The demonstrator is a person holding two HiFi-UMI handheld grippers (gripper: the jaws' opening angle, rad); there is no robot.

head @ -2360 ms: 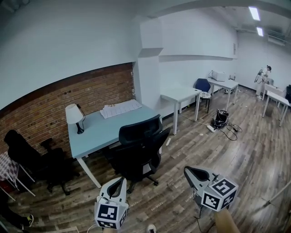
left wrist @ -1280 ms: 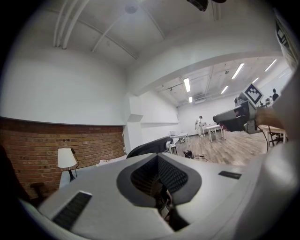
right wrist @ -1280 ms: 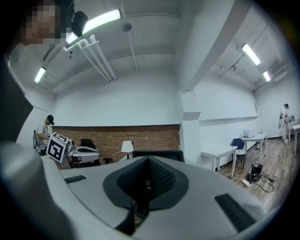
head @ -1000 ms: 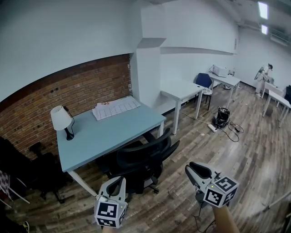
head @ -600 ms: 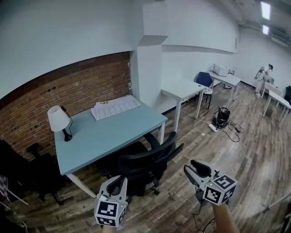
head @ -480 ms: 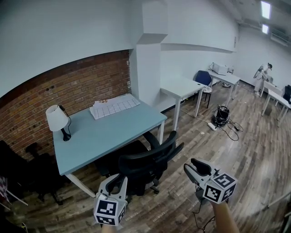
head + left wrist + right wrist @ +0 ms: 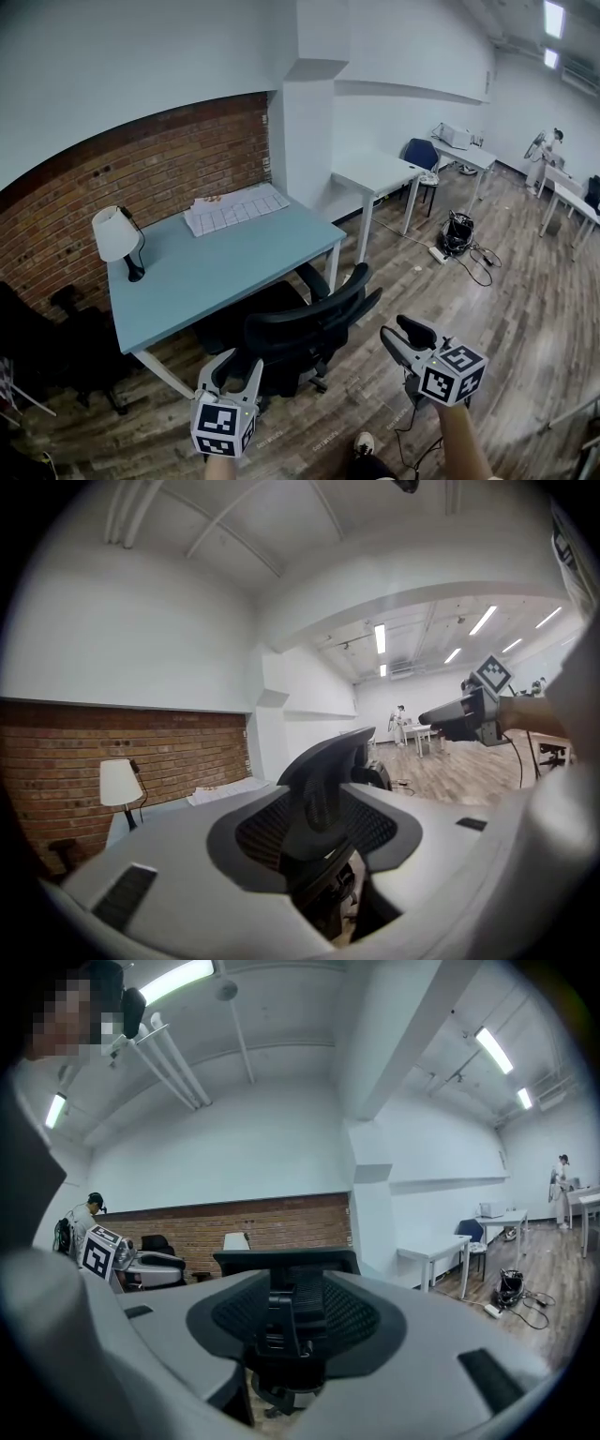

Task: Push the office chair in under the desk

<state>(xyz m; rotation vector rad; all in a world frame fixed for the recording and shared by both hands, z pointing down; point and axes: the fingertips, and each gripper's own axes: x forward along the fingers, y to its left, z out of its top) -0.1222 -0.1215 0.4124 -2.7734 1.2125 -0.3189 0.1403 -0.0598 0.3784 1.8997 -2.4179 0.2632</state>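
Observation:
The black office chair (image 7: 302,328) stands at the light blue desk (image 7: 220,267), its seat under the desk's front edge and its backrest toward me. My left gripper (image 7: 238,373) hangs just behind the backrest's left side with its jaws opening and nothing pressed between them. My right gripper (image 7: 401,334) is to the right of the chair, apart from it, jaws also opening and empty. In the left gripper view the chair's backrest (image 7: 323,771) shows past the spread jaws, with the right gripper (image 7: 457,716) beyond. The right gripper view frames the chair's back (image 7: 286,1269) the same way.
A white lamp (image 7: 112,236) and a sheet of paper (image 7: 234,208) are on the desk. Another black chair (image 7: 70,337) stands at the left by the brick wall. A white desk (image 7: 380,176), a blue chair (image 7: 418,156) and floor cables (image 7: 459,246) lie to the right.
The chair has rolled in toward the desk, its seat now under the edge. Both grippers followed it forward, and their jaws have spread wider.

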